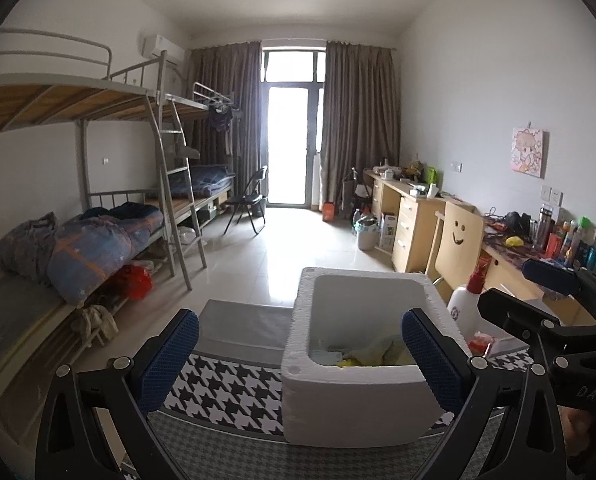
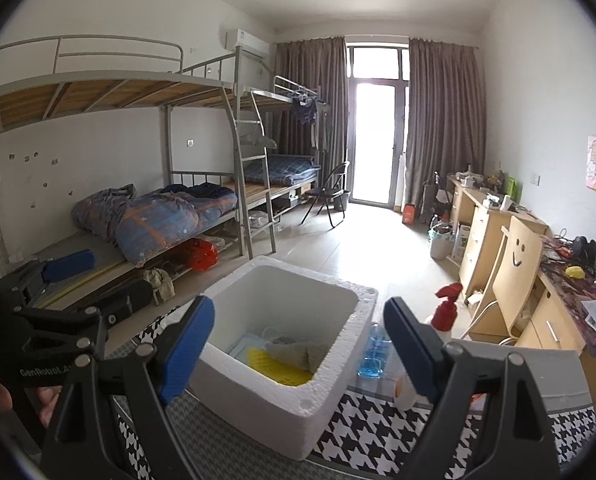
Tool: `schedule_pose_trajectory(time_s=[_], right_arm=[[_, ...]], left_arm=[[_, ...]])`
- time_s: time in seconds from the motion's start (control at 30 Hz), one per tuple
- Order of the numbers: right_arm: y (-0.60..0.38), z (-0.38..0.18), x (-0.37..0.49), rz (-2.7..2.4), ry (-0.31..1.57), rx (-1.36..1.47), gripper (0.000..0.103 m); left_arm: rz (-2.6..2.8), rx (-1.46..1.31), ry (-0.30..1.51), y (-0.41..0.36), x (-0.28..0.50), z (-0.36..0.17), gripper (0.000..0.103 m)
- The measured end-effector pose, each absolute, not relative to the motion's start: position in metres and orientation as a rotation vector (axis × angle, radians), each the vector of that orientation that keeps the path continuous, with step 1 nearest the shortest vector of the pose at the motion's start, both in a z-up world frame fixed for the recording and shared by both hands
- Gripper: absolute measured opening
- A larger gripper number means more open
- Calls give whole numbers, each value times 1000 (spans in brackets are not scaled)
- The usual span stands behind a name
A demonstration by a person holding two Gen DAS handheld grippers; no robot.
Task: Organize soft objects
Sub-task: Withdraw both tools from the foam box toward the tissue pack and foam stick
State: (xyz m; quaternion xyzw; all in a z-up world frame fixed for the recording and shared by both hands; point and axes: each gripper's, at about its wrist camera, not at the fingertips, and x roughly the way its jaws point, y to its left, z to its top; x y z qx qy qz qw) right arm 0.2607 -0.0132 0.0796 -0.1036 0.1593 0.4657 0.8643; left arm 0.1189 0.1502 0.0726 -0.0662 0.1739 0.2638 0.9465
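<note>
A white foam box stands on a houndstooth cloth. Soft things lie inside it: a yellow cloth and a grey-beige cloth; in the left wrist view I see yellowish fabric at its bottom. My left gripper is open and empty, raised in front of the box. My right gripper is open and empty, also raised just before the box. Each gripper shows at the edge of the other's view.
A white spray bottle with a red top and a blue-liquid bottle stand right of the box. A grey lid-like panel lies behind the cloth. Bunk beds line the left, desks and a chair the right.
</note>
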Motion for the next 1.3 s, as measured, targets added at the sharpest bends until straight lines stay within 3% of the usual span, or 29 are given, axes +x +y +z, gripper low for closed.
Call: schedule_pose_trajectory(time_s=[1.3], right_arm=[[-113,73,257,764,305,-138,90]], left_arm=[[352,-93,368,86,129,72,102]])
